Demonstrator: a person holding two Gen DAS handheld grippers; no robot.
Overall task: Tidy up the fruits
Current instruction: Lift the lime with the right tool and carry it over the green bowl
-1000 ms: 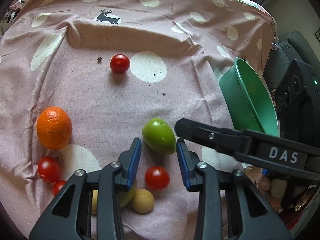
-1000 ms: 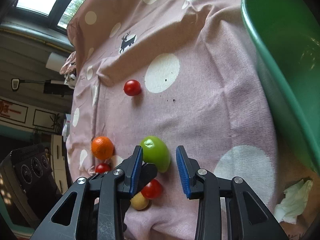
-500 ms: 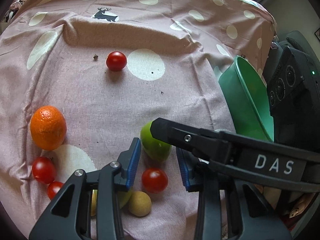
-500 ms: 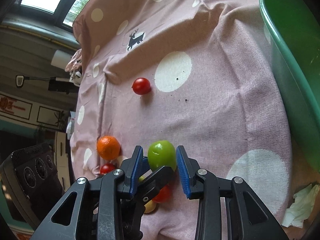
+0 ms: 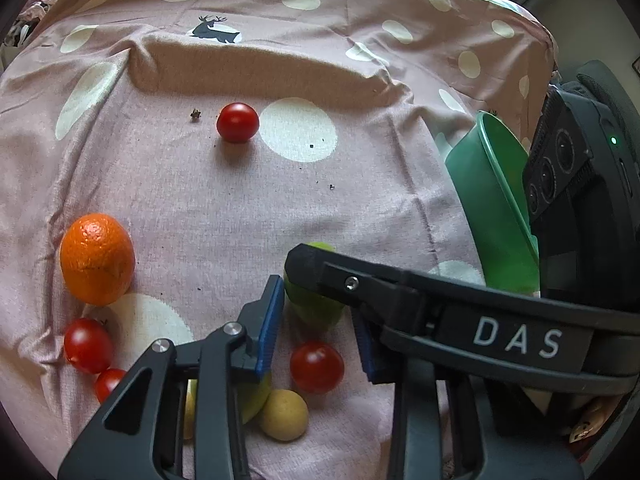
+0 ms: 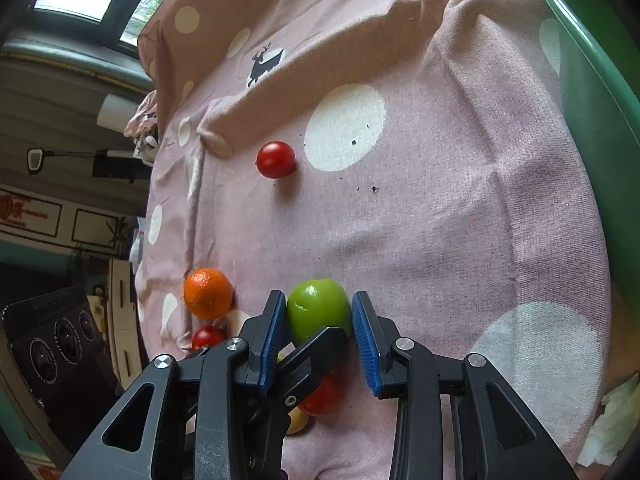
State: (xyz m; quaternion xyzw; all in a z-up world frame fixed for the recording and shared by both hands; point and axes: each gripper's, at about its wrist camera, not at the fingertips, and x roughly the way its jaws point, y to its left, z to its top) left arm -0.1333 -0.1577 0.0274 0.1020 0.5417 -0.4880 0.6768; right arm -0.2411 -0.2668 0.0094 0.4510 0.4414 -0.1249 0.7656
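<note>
Low in the middle of the right wrist view sat the green fruit point(image 6: 318, 312), down on the pink spotted cloth point(image 5: 240, 208), not lifted at all. The right claw point(image 6: 319, 309) had its blue pads flush against both sides of it, but I honestly couldn't tell if it was squeezing or just bracketing it.

The left claw point(image 5: 316, 300) was crowding the same fruit from the other side, and its jaws had just been closing. The fruit was between its tips, with the left pad against it. Its other pad was hidden behind the right claw's black finger, so I couldn't call that a grip either.

Progress-wise I'd say this was barely started. All the fruit I could see was loose on the cloth:
- the orange point(image 5: 97, 258) at the left of the left wrist view
- two red tomatoes point(image 5: 88, 345) just below it
- another tomato point(image 5: 317, 367) right under the claws
- a small yellow fruit point(image 5: 284, 414) touching a yellow-green one point(image 5: 256, 398) at the bottom
- a lone tomato point(image 5: 237, 122) well apart in the upper middle

The green bowl point(image 5: 492, 208) stood at the right edge. The part of its inside that showed had nothing in it. So my guess was that the first pick was underway and everything else was left to do.
</note>
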